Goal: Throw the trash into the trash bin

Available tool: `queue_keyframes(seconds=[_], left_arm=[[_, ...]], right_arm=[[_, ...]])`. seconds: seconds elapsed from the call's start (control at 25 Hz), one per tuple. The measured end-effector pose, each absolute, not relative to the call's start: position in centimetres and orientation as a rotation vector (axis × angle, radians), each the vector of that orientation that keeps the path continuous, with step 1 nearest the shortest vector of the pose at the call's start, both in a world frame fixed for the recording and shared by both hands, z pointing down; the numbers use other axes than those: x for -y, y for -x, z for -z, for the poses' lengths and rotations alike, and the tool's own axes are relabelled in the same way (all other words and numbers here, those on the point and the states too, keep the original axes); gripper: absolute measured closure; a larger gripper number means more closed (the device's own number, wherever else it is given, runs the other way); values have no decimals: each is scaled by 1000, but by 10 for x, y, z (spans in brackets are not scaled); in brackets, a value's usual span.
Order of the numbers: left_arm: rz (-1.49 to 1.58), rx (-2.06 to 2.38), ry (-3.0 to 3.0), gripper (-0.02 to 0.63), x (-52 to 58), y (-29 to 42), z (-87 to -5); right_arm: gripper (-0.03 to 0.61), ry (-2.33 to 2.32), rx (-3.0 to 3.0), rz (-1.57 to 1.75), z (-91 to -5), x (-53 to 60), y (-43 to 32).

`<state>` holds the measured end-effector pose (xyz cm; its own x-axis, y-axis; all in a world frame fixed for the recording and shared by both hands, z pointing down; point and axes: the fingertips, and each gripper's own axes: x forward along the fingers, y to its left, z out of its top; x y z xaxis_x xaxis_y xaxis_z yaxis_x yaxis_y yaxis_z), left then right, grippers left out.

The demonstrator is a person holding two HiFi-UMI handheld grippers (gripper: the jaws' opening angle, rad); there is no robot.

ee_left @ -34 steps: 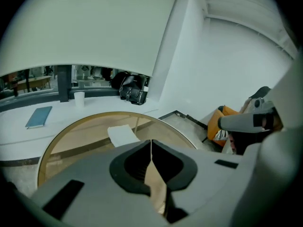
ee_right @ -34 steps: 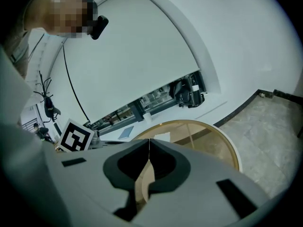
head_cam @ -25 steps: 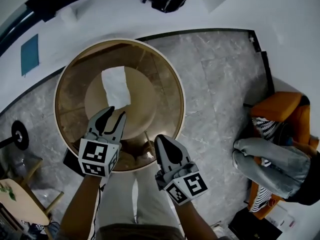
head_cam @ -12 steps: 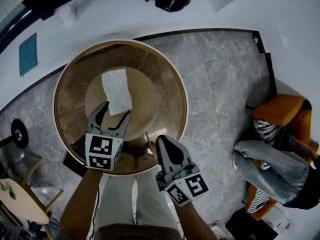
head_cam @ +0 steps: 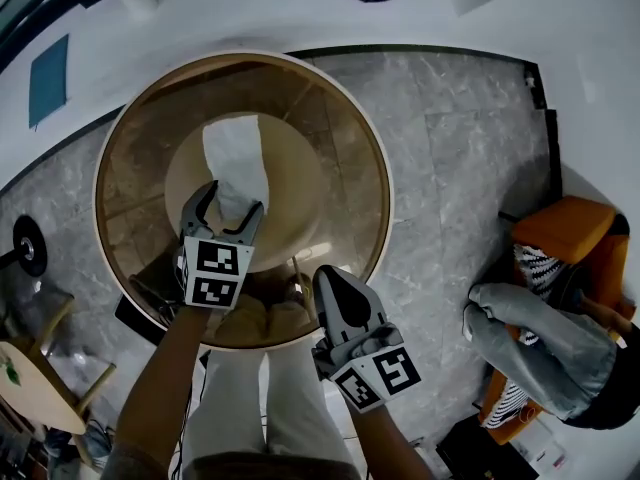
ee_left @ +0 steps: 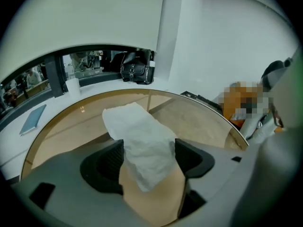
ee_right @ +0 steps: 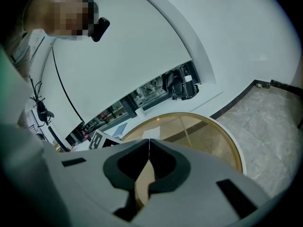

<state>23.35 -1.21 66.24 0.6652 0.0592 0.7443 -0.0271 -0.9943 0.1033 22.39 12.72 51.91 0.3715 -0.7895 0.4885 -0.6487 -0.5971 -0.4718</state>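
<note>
The left gripper (head_cam: 230, 204) stands with its jaws spread wide. They have just been opening, and the pads press on nothing. In the left gripper view, the near end of a crumpled white sheet of tissue paper (ee_left: 142, 141) shows between the jaws (the trash, by the look of it). It lies flat on a round table with a tan-tinted glass top and a pale rim (head_cam: 335, 133). In the head view the two fingertips straddle the sheet's near edge; whether either tip touches it cannot be told. The sheet rests near the middle of the top, above the round base seen through the glass.

The right gripper (head_cam: 330, 280) hangs nearer the person, over the table's near rim and to the right of the paper. Its jaws are closed tip to tip with nothing between them. At the hand end of the left gripper sits a cube with black-and-white square markers (head_cam: 213, 273); the right one carries the same.

Just under the near rim show the person's tan shoes (head_cam: 268, 318), and below them the pale trousers (head_cam: 265, 398). A grey marbled stone floor (head_cam: 460, 148) surrounds the table. Beyond it, a curved white ledge (head_cam: 300, 18) bears a black leather bag (ee_left: 137, 72) and a flat teal book (head_cam: 48, 80). Off to the right, a seated person's grey-trousered legs (head_cam: 530, 343) rest by an orange chair (head_cam: 565, 226).
</note>
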Motion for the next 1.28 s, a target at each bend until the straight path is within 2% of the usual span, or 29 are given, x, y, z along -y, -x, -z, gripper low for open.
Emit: queue_keyframes(seconds=[0.36, 0.44, 0.48, 0.64, 0.88, 1.28], left_arm=[[-1259, 36, -2780, 281, 14, -230, -671], [-1261, 47, -2778, 299, 14, -229, -669], [-1266, 55, -2772, 332, 13, -228, -670], [-1287, 41, -2762, 557, 4, -223, -667], [-1241, -34, -2754, 577, -15, -219, -646], [-1081, -14, -2784, 577, -21, -215, -539]], right_arm=[[560, 2422, -1301, 1046, -525, -132, -226], [558, 2422, -1308, 1046, -524, -134, -225], [558, 2422, -1310, 1046, -524, -135, -224], [558, 2423, -1312, 1042, -522, -139, -222], [560, 2431, -1325, 1017, -510, -144, -219], [558, 2442, -1402, 947, -449, -140, -214]])
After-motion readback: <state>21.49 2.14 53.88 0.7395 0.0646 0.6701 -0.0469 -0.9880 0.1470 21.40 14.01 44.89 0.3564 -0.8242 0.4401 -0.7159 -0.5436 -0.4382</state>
